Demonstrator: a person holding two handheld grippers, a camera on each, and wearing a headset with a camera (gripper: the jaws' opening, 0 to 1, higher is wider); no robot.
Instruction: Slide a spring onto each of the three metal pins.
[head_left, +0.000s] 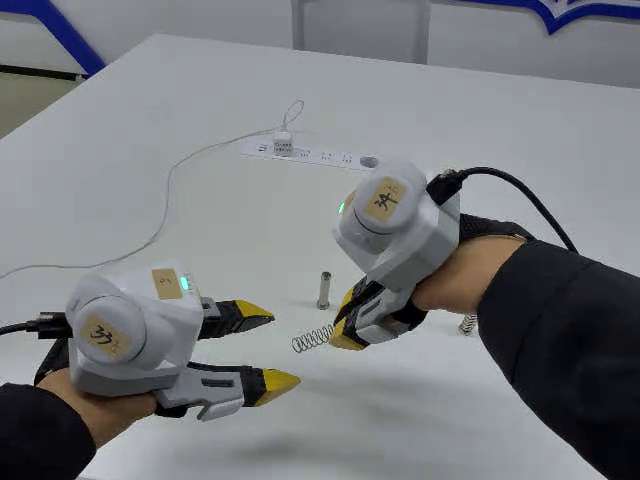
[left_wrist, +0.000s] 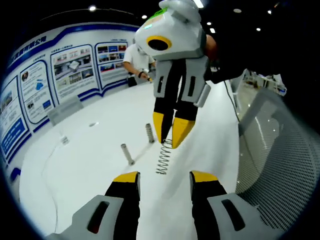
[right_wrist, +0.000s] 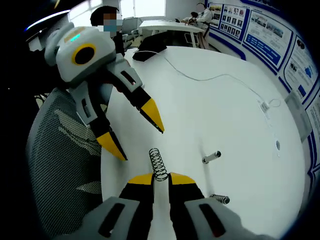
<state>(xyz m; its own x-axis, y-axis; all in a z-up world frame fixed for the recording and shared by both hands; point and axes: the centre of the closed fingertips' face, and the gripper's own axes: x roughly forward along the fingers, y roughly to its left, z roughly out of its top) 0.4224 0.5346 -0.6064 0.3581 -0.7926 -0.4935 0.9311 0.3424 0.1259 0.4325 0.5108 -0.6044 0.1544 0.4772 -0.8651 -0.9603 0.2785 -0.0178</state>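
Two grippers share a broad white table (head_left: 200, 120). Our right gripper (head_left: 345, 335) has its jaws pinched nearly together on one end of a thin coiled steel spring (head_left: 312, 339). The rest of the coil juts out past the tips toward our left gripper (head_left: 283, 348), low over the table; we cannot tell whether it touches. The left gripper's jaws are spread wide with nothing between them, aimed at the spring's free end and just short of it.

Well beyond both grippers lies a long white power strip (head_left: 310, 155) with a thin cable (head_left: 170, 190) trailing off it. Just past the right gripper's tips stands a short bare metal pin (head_left: 323, 290), upright. Close beside the right gripper's other flank, a second pin (right_wrist: 220, 199) seems to carry a coil already, though it is too small for us to be sure.

We judge the spring to be very light and floppy. Held by one end it will sag and sway, and its smooth wire could squirt from a hard pinch. We would grip lightly across the last few coils, leaving the far mouth open for the pin. The left gripper could steady the coil mid-length. The pin looks light too, so a snagged coil might tip it.
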